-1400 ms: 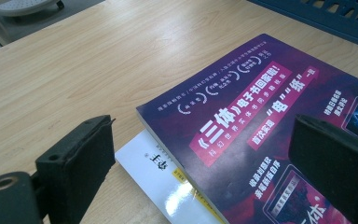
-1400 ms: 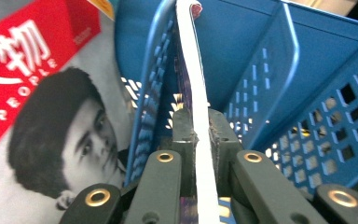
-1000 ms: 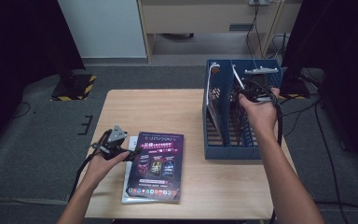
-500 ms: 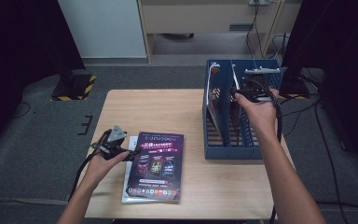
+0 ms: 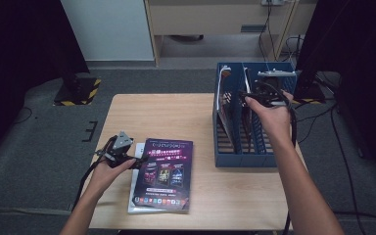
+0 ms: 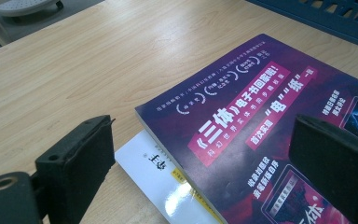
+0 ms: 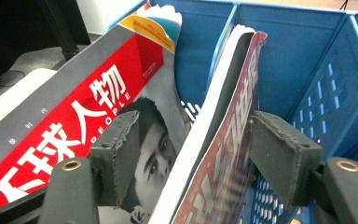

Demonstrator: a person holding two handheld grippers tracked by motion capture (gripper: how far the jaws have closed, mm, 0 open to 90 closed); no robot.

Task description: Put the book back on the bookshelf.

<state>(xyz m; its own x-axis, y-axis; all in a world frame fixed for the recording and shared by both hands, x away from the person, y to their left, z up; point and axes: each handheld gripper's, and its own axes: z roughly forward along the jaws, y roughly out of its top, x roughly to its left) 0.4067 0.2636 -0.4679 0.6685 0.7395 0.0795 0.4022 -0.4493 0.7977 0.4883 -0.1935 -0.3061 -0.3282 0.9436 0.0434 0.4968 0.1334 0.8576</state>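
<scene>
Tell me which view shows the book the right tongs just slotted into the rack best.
The right gripper view: the book stands upright between the right tongs, whose jaws have just been opening, off its covers. The high view shows its thin top edge inside the blue rack.

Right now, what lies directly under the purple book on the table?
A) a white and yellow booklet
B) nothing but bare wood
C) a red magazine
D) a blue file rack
A: in the left gripper view a white and yellow booklet sticks out from beneath the purple book on the table.
</scene>
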